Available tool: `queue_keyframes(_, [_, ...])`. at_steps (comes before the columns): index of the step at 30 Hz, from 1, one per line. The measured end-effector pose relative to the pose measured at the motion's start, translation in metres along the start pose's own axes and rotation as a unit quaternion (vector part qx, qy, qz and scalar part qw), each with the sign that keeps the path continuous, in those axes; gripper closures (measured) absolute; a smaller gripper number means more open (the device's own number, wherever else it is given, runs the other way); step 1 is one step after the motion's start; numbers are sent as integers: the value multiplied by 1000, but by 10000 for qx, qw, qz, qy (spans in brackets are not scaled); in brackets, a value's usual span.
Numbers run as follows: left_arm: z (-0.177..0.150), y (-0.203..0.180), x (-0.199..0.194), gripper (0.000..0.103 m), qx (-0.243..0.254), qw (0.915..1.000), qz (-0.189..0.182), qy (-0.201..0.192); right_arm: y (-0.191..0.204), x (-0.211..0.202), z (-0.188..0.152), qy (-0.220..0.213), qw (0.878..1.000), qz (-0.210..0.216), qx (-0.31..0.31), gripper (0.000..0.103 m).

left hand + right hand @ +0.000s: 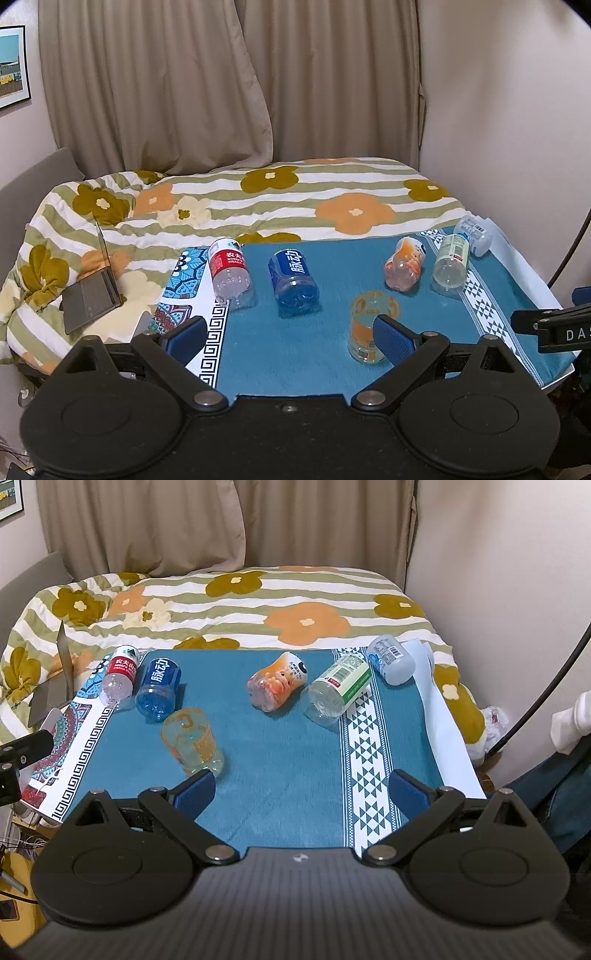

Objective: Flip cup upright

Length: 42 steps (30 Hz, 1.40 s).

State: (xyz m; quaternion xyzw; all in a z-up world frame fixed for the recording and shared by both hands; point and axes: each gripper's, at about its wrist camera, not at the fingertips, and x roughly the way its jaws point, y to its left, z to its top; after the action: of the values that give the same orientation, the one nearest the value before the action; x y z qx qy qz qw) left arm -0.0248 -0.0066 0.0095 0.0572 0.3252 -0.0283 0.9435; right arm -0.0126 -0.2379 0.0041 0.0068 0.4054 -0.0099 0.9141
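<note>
Five plastic bottles lie on their sides on the teal cloth behind the cup, which serves as reference: a red-label bottle and a blue-label bottle just behind it toward the left edge, an orange-print bottle behind it to the right, then a green-label bottle and, farthest right, a pale blue bottle resting on a white sheet. The cup — one only, clear with orange print — stands on the cloth apart from all five; in the left wrist view its rim appears to face upward, though blur and the finger in front make this uncertain. The left gripper has its jaws spread wide and holds nothing; its right pad overlaps the cup's lower side in that view, contact not determinable. The right gripper is likewise wide and empty, its left pad just in front of the cup's base. A patterned mat lies left of the cup under the cloth's edge. Beyond the bottles is a flower-print striped quilt, one laptop half open on it to the left — and beige curtains behind.
</note>
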Motion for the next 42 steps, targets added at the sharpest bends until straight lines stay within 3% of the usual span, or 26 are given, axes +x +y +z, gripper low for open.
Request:
queue_keyframes(19, [3, 3, 6, 4, 55, 9999, -116, -50, 2, 3, 0, 15, 9999, -83, 86, 0])
queue_keyframes(42, [17, 7, 22, 0, 6, 9999, 40, -127, 4, 16, 8, 18, 10000, 45, 5, 0])
